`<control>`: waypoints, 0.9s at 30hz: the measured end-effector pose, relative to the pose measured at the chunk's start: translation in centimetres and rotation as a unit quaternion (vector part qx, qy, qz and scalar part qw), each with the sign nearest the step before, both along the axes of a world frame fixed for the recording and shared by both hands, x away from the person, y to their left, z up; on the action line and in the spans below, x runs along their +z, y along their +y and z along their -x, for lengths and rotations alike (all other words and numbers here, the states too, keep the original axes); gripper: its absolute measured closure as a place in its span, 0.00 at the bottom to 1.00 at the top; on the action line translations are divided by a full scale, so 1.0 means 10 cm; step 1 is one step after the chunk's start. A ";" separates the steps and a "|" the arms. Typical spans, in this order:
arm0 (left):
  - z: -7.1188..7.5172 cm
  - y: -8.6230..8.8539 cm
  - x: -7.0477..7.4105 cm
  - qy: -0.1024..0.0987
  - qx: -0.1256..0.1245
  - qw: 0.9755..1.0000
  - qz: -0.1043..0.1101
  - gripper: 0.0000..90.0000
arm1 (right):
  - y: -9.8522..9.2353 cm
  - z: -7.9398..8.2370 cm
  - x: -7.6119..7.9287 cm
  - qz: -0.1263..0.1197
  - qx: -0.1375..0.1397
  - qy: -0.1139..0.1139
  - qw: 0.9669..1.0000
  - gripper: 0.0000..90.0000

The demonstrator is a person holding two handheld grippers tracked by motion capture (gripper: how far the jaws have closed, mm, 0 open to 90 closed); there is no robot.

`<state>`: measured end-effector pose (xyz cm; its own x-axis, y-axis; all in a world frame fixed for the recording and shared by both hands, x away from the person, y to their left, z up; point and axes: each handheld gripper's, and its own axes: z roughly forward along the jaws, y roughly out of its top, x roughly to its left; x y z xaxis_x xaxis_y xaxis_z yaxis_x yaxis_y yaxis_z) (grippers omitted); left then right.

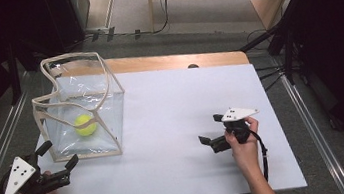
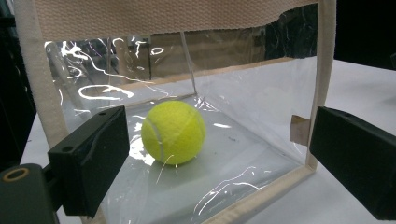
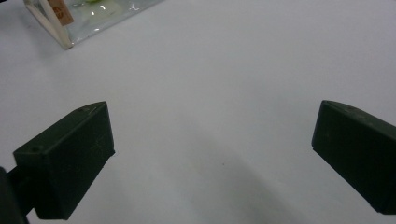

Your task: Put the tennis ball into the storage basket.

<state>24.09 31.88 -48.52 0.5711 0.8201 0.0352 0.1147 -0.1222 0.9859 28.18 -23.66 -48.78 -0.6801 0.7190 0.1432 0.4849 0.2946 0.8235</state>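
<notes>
bag: a clear plastic bag [image 1: 81, 114] with beige cloth edges stood upright on the left part of the white table [image 1: 189, 125]. its top was open and its straps hung loose over the rim.
ball: a yellow tennis ball [image 1: 85, 124] lay on the bottom of the bag, near the front wall. in the left gripper view the ball [image 2: 173, 132] was seen through the clear wall, so it was inside and not touching the tongs.
left gripper: the left gripper [image 1: 58, 156] was just beside the front lower corner of the bag. its jaws were wide apart and held nothing. they pointed at the bag wall, probably to take the bag edge or to keep it steady.
right gripper: the right gripper [image 1: 210, 129] was over the bare table, well apart from the bag. its jaws were also wide and empty, pointing toward the bag. i think it waited there so that it did not block the left hand.
judgement: the ball could be reached only from the open top, because the walls closed it on all sides. the soft wall may bend if it is pushed.
</notes>
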 end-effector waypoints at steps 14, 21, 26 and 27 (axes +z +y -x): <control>0.00 0.00 0.00 0.001 0.001 1.000 -0.003 0.06 | -0.32 0.16 -0.06 -0.003 -0.035 0.001 0.999 0.00; 0.00 0.00 0.00 0.001 0.001 1.000 -0.003 0.06 | -0.50 0.25 -0.07 -0.011 -0.056 0.001 0.998 0.00; 0.00 0.00 0.00 0.001 0.001 1.000 -0.003 0.06 | -0.61 0.30 -0.09 -0.010 -0.068 -0.002 0.998 0.00; 0.00 0.00 0.00 0.002 0.001 1.000 -0.004 0.06 | -0.63 0.31 -0.09 -0.014 -0.070 -0.002 0.997 0.00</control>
<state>24.05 31.89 -48.50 0.5691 0.8213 0.0391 0.1183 -0.1289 0.9846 25.13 -30.00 -49.70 -0.5732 0.8033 0.1618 0.5170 0.2013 0.8320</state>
